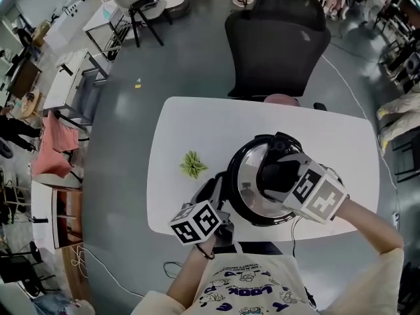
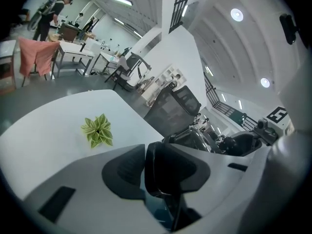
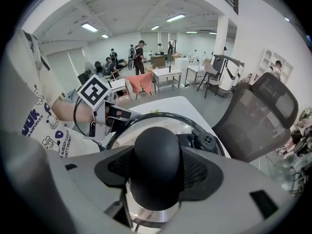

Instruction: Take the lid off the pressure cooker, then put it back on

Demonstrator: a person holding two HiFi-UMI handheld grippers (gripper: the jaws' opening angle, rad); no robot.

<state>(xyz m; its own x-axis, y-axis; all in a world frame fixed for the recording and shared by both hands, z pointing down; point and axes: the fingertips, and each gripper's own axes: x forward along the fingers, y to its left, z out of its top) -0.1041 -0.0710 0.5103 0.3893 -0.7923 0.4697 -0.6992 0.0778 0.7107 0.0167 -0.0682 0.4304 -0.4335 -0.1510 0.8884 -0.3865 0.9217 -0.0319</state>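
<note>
The steel pressure cooker [image 1: 244, 205] stands on the white table [image 1: 197, 120], near its front edge. Its shiny lid [image 1: 248, 176] with a black rim lies on top. My right gripper [image 1: 279, 176] comes down from above, shut on the lid's round black knob [image 3: 157, 162]; the pads press it from both sides. The left gripper [image 1: 213, 195] reaches in from the cooker's left side. In the left gripper view its jaws are shut on the cooker's black side handle [image 2: 168, 167]. A black valve [image 3: 208, 141] sits on the lid behind the knob.
A small green leafy ornament [image 1: 192, 165] lies on the table left of the cooker. A black office chair [image 1: 279, 41] stands behind the table's far edge. Desks, chairs and people are farther off around the room.
</note>
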